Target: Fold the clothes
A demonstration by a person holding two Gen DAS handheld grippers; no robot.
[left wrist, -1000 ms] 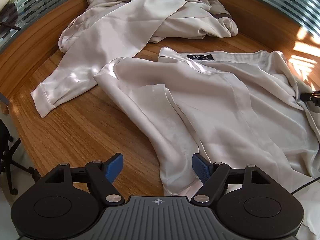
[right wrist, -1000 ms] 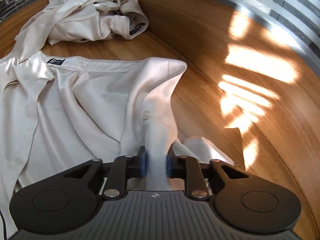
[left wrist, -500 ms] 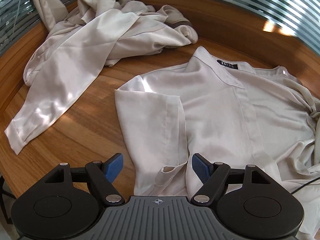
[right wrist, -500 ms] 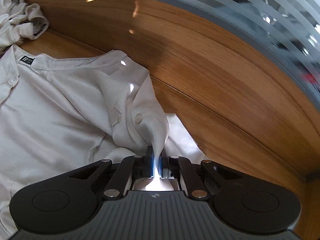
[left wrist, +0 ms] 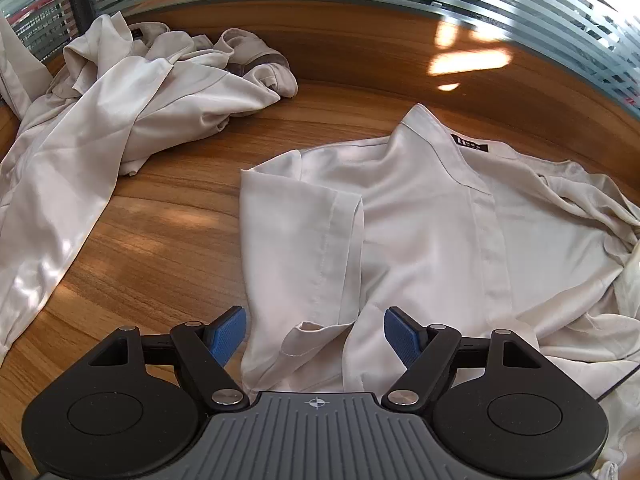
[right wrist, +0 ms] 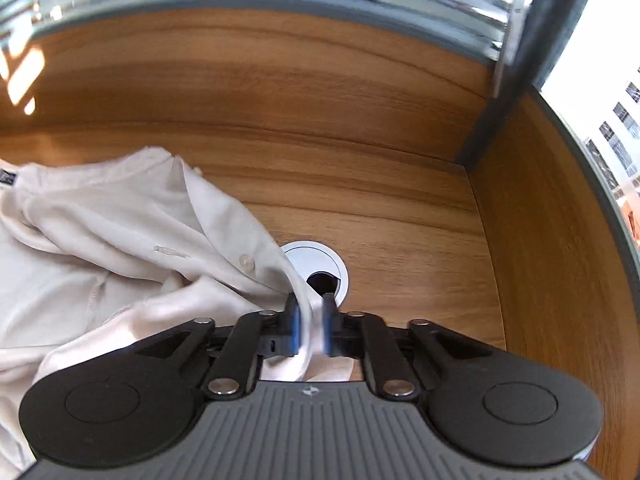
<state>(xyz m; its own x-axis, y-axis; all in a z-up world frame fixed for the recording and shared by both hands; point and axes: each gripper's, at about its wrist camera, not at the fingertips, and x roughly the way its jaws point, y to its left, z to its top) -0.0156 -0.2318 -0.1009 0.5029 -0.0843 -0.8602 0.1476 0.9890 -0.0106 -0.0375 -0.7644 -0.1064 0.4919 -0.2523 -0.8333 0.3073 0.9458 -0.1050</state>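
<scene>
Right wrist view shows, nearest the camera, the right gripper (right wrist: pixel 308 330) with its jaws opening; the edge of the pale shirt (right wrist: pixel 120 256) is between the blue pads, and there is already a gap, so the cloth looks to be slipping free. Just behind the fingertips is a round cable hole (right wrist: pixel 320 268) in the wooden table (right wrist: pixel 400 200).

From the left wrist camera, the left gripper (left wrist: pixel 314 336) has its jaws wide apart and holds nothing; it hangs over the hem near the short sleeve (left wrist: pixel 300 240). The shirt is spread face up, collar far from the camera. Farther away lies a heap of other garments (left wrist: pixel 132 120).

I judge the step is spreading the shirt flat. Next the right side needs smoothing, since it is bunched there.
</scene>
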